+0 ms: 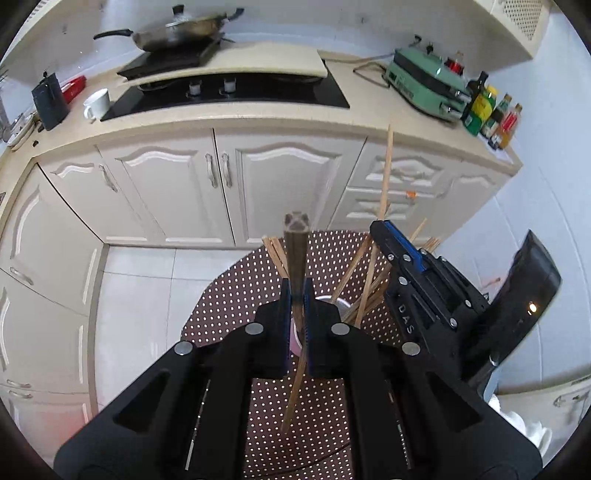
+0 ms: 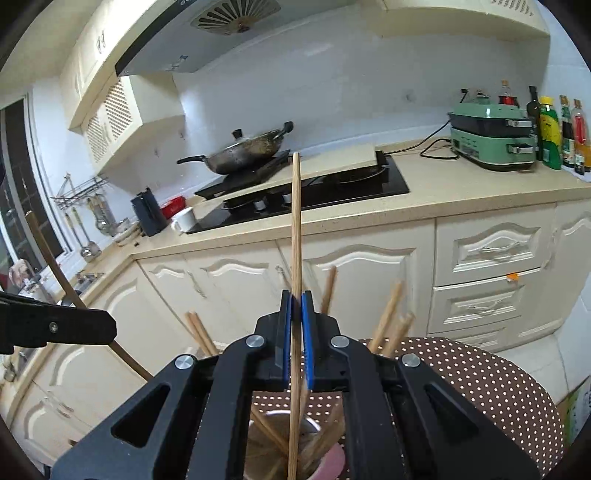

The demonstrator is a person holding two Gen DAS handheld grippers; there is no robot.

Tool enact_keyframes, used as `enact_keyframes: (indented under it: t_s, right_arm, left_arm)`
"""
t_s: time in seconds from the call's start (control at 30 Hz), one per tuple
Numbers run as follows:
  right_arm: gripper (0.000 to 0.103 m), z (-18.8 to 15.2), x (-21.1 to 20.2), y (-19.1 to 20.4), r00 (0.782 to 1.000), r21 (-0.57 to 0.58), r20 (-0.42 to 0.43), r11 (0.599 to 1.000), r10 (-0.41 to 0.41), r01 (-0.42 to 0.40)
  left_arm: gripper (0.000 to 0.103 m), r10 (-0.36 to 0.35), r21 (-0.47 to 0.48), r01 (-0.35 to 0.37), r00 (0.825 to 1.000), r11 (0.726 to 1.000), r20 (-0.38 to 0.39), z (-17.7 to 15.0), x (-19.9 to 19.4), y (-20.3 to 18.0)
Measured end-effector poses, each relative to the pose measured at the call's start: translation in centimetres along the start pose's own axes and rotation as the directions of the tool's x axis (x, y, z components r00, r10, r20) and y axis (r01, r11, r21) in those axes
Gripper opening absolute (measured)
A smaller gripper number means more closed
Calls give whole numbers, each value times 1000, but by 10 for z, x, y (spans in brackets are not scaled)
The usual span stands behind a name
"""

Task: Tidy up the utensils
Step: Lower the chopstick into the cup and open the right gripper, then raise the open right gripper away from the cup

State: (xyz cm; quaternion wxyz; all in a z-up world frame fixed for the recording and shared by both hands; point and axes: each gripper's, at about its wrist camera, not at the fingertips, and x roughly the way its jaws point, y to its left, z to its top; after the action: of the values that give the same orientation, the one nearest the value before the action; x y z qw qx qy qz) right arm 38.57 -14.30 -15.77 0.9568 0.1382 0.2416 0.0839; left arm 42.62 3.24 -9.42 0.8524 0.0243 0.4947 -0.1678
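My left gripper (image 1: pixel 296 295) is shut on a dark brown chopstick (image 1: pixel 296 254) and holds it above a round metal cup (image 1: pixel 341 308) full of several light wooden chopsticks (image 1: pixel 354 273). My right gripper (image 2: pixel 296 306) is shut on one light wooden chopstick (image 2: pixel 295 221), held upright over the same cup (image 2: pixel 310 424). In the left wrist view the right gripper (image 1: pixel 384 229) is just right of the cup, with its chopstick (image 1: pixel 386 173) rising above it. In the right wrist view the left gripper's finger (image 2: pixel 74 326) is at the left edge, with its dark chopstick (image 2: pixel 51 254).
The cup stands on a round table with a brown polka-dot cloth (image 1: pixel 229 295). Cream cabinets (image 1: pixel 221 177) and a counter lie behind it, with a black hob (image 1: pixel 229 92), a wok (image 1: pixel 177 31), a white mug (image 1: pixel 98 103), a green appliance (image 1: pixel 424 85) and bottles (image 1: pixel 487 110).
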Motion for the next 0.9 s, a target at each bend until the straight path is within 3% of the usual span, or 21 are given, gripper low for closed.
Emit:
enact_keyframes:
  t_s: [0.63,0.73,0.8,0.9]
  right_arm:
    - [8,-35,1,-2,983,18,-182,999,32,-29]
    - [15,-34,-3,-2,979,31,-200,999,40,-35]
    - [28,-31,-9,-1,978,44,-203,998,49,-40]
    - [37,-28,-19,3,979,47,-200,998,48,-39]
  left_arm:
    - [7,-49,-76,40,992,996,-120,-23,52,11]
    - [7,-51,-81,42,991,996,-120,-25,51,11]
    - [7,-46,-64,40,993,997,-106,-27,47,8]
    - [7,-43,-59,38,995,998,-95,-29,42,6]
